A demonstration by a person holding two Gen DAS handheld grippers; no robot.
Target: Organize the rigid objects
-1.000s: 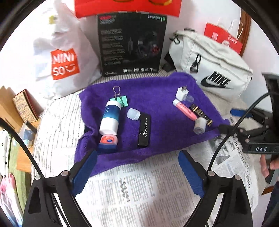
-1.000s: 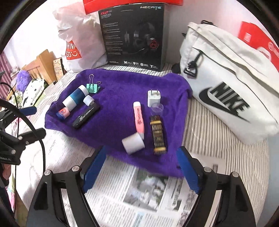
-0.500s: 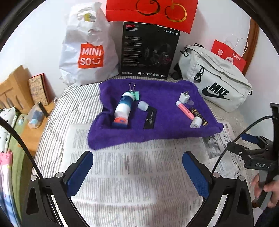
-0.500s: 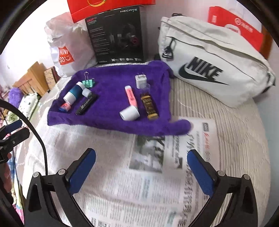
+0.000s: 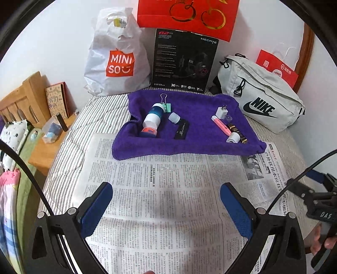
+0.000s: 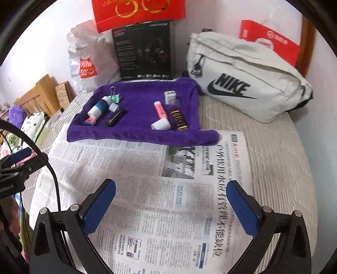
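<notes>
A purple towel [image 5: 200, 105] [image 6: 139, 130] lies at the back of the bed. On it lie a blue-white bottle [image 5: 152, 118] [image 6: 99, 107], a green binder clip [image 5: 166, 103], a small white cap [image 5: 174, 117], a black Horizon bar [image 5: 181, 131] [image 6: 113, 119], a white charger plug [image 5: 222, 110] [image 6: 170, 96], a pink tube [image 5: 221, 125] [image 6: 160, 109], a dark gold-lettered tube [image 6: 179, 119] and a white roll [image 5: 233, 138] [image 6: 161, 124]. My left gripper [image 5: 166, 202] and right gripper [image 6: 171, 200] are open and empty over the newspaper [image 5: 158, 189] [image 6: 147, 179], well short of the towel.
A Miniso bag [image 5: 115, 61], a black headset box [image 5: 183, 61], red bags [image 5: 187, 16] and a white Nike bag [image 5: 261, 101] [image 6: 242, 84] stand behind the towel. A wooden bedside shelf [image 5: 42, 143] with small items is at the left.
Both grippers have pulled back and up from the towel, so the objects look smaller and farther away. Both stay open. Nothing on the towel has moved.
</notes>
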